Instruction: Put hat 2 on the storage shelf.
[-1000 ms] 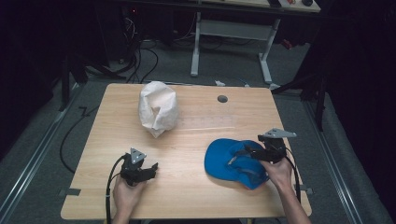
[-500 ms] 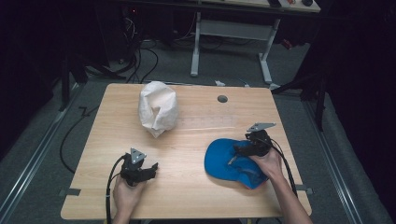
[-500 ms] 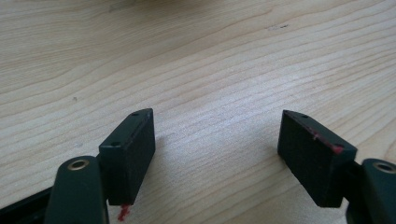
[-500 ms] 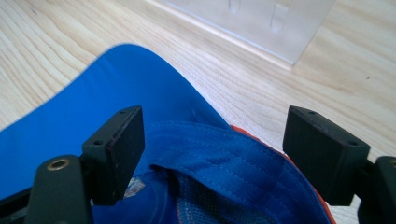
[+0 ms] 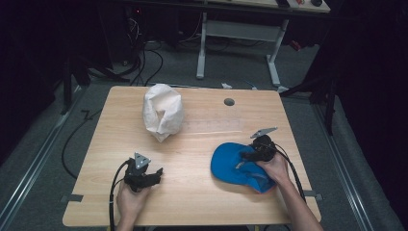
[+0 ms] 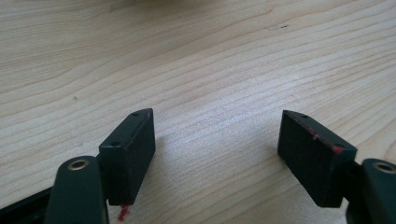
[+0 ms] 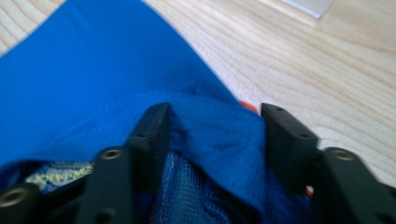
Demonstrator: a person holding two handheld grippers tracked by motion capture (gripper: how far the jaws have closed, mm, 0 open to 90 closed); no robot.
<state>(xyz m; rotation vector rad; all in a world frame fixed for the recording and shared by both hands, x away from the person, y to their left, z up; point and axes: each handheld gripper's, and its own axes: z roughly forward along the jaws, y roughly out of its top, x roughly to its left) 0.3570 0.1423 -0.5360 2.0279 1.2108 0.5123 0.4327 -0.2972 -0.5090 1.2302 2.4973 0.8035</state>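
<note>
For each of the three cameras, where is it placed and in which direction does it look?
High view: above the person's side, looking forward and down at the table, bag and cap; forearms and both claws show.
Left gripper view: on the left claw, facing bare wood; its open jaws show.
Right gripper view: on the right claw, facing the cap; jaws straddle cloth.
Shared: the cap, in the high and right views.

On the wooden table (image 5: pixel 192 192), the right gripper (image 5: pixel 251 155) meets the blue cap (image 5: pixel 231 161) — seemingly gripping — white bag (image 5: pixel 162 110) behind.
</note>
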